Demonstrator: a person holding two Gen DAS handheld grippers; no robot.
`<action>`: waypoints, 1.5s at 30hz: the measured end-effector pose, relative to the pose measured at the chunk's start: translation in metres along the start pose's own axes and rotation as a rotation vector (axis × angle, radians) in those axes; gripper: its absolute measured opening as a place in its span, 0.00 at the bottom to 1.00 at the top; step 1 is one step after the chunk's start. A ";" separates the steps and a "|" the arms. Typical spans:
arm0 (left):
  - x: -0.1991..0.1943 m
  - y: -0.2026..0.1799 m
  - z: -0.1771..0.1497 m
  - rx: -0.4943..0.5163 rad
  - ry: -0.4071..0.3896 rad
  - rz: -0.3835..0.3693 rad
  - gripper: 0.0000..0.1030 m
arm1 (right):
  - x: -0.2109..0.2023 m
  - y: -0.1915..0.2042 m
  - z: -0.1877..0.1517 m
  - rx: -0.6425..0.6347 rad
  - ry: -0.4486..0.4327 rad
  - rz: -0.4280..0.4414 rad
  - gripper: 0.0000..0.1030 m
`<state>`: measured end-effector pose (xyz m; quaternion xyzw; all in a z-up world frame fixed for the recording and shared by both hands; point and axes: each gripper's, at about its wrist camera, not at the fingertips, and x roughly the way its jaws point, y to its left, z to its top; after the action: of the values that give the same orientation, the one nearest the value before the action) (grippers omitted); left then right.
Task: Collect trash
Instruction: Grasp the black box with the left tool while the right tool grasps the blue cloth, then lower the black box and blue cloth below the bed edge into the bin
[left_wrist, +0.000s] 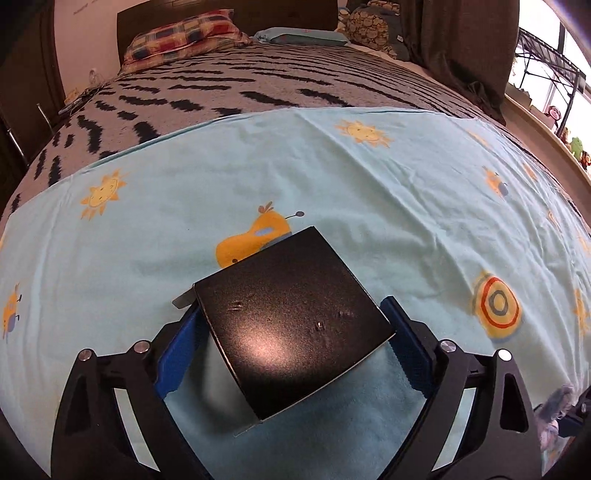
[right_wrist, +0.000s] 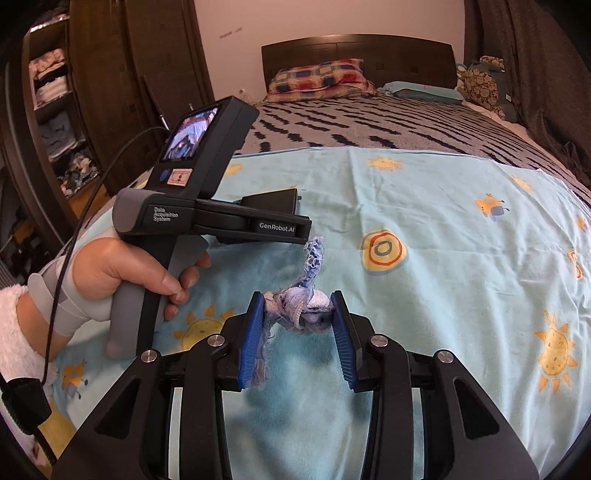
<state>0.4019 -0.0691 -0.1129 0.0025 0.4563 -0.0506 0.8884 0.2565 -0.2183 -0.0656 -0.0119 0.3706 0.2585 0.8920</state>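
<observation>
My left gripper (left_wrist: 291, 314) is shut on a flat black box (left_wrist: 291, 325), its blue pads pressing the box's two sides just above the light-blue sheet (left_wrist: 332, 177). In the right wrist view the left gripper (right_wrist: 295, 218) is seen from the side, held in a hand, with the black box (right_wrist: 271, 201) at its tip. My right gripper (right_wrist: 298, 301) is shut on a crumpled bluish-white scrap of frayed cloth (right_wrist: 301, 299), a strip of it sticking up. The same scrap shows at the lower right edge of the left wrist view (left_wrist: 557, 410).
The light-blue sheet with sun and bee prints (right_wrist: 443, 258) covers the near part of a bed with a grey, black-patterned blanket (left_wrist: 258, 85). Pillows (right_wrist: 317, 79) lie at the headboard. A wardrobe with shelves (right_wrist: 55, 110) stands left, curtains and a windowsill (left_wrist: 546, 122) right.
</observation>
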 end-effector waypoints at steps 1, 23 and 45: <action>-0.001 0.000 -0.001 0.003 0.000 -0.004 0.84 | 0.000 0.000 0.000 0.000 0.002 0.001 0.37; -0.160 0.026 -0.092 0.093 -0.140 -0.015 0.82 | -0.092 0.055 -0.018 -0.067 -0.084 -0.117 0.37; -0.259 0.002 -0.255 0.160 -0.190 -0.093 0.82 | -0.168 0.104 -0.105 -0.049 -0.106 -0.136 0.37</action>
<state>0.0454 -0.0315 -0.0517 0.0474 0.3640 -0.1281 0.9213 0.0392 -0.2263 -0.0117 -0.0448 0.3147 0.2066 0.9253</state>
